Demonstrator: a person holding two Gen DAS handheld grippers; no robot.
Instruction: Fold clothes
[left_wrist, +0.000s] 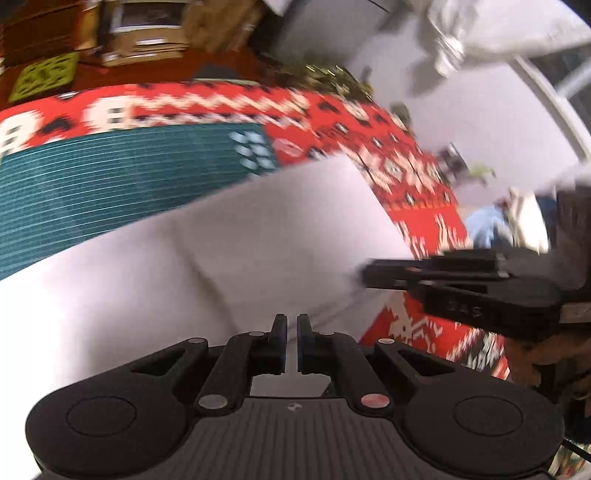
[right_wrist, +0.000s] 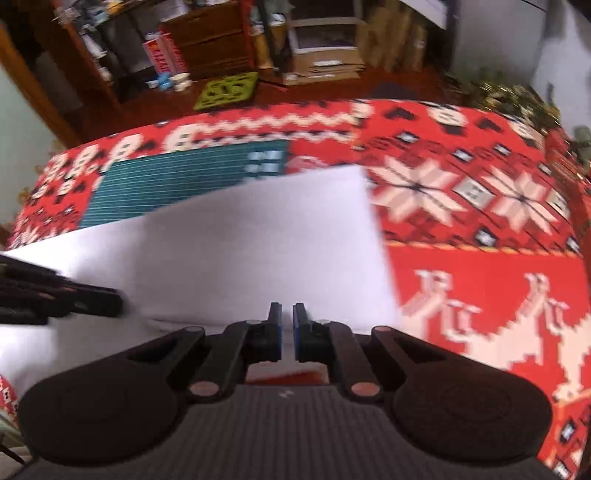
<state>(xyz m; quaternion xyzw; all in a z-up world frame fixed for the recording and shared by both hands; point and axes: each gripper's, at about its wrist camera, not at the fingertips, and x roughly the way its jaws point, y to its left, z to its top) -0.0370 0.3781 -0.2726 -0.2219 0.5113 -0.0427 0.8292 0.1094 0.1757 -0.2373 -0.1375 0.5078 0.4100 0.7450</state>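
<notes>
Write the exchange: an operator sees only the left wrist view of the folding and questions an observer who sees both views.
Operator: The teal garment runs off my left edge. Does it end?
Observer: Yes. Its left edge shows, with red patterned cloth beyond it.
Operator: What lies right of the white garment? It is blurred for me.
Observer: Two large white snowflake motifs woven into the cloth, side by side.
</notes>
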